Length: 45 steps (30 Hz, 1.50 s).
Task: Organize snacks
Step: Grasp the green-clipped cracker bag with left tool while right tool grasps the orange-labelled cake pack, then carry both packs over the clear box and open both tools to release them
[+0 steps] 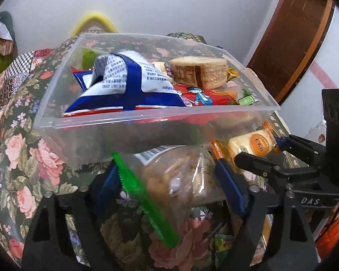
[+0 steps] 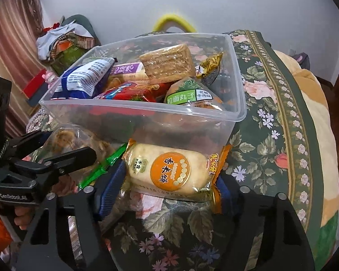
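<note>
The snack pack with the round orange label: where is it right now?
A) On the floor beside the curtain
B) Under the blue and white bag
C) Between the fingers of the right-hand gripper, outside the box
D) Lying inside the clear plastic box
C: the orange-labelled rice cracker pack sits between the right gripper fingers, in front of the clear box, not in it.

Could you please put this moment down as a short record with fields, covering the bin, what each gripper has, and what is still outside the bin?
surface: floral cloth
bin: clear plastic bin, open top, upright on the cloth
bin contents: blue and white bag, wrapped wafer block, red packet, green-labelled pack
left gripper: closed around the clear bag of brown snacks with its green clip, in front of the bin
right gripper: pads on both ends of the rice cracker pack
still outside bin: both held packs
</note>
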Motion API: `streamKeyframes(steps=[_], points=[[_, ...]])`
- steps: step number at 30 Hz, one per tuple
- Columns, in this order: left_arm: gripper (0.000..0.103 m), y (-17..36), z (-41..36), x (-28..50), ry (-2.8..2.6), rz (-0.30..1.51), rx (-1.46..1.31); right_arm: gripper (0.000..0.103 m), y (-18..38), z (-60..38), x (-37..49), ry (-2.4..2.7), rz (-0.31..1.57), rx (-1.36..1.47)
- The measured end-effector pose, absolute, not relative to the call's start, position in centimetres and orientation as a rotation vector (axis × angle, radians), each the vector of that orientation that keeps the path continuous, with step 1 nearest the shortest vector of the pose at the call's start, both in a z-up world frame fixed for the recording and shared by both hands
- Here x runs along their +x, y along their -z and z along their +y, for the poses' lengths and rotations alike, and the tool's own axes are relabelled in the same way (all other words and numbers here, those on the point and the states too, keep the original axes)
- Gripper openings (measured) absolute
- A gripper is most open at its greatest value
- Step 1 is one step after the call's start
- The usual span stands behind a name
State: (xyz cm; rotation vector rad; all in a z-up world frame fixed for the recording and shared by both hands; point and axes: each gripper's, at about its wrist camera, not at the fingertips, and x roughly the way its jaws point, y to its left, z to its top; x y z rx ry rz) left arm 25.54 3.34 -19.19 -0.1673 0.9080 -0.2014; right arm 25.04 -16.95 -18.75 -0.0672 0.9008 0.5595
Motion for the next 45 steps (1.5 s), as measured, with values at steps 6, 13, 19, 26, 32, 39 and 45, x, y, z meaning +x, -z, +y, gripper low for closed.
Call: streamKeyframes(steps=[6, 13, 19, 26, 32, 39, 45], points=[[0.055, 18.2, 3.5, 24.4, 0.191, 0.893, -0.167, 0.037, 17.6, -18.2, 25.3, -0.588, 0.884, 0.01], [0.052, 15.5, 3.8, 21.9, 0.152, 0.818, -0.091, 0.027, 16.4, -19.0, 24.2, -0.586, 0.878, 0.029], [0.052, 12.6, 4.5, 20.6, 0.128, 0.752, -0.081, 0.021, 14.3, -19.3, 23.1, -0.594, 0.828, 0.021], [0.052, 9.1, 5.0, 19.6, 0.109, 0.674, -0.079, 0.02, 12.1, -19.4, 22.4, -0.605, 0.775, 0.02], [0.052, 6.9, 5.6, 19.6, 0.091, 0.615, -0.083, 0.02, 9.7, -19.1, 21.8, -0.617, 0.705, 0.008], [0.052, 5.0, 6.1, 21.2, 0.057, 0.564, -0.06, 0.02, 7.2, -18.2, 23.3, -0.613, 0.627, 0.031], [0.052, 4.8, 7.0, 24.3, 0.031, 0.552, -0.077, 0.02, 6.9, -17.0, 25.8, -0.605, 0.607, 0.059]])
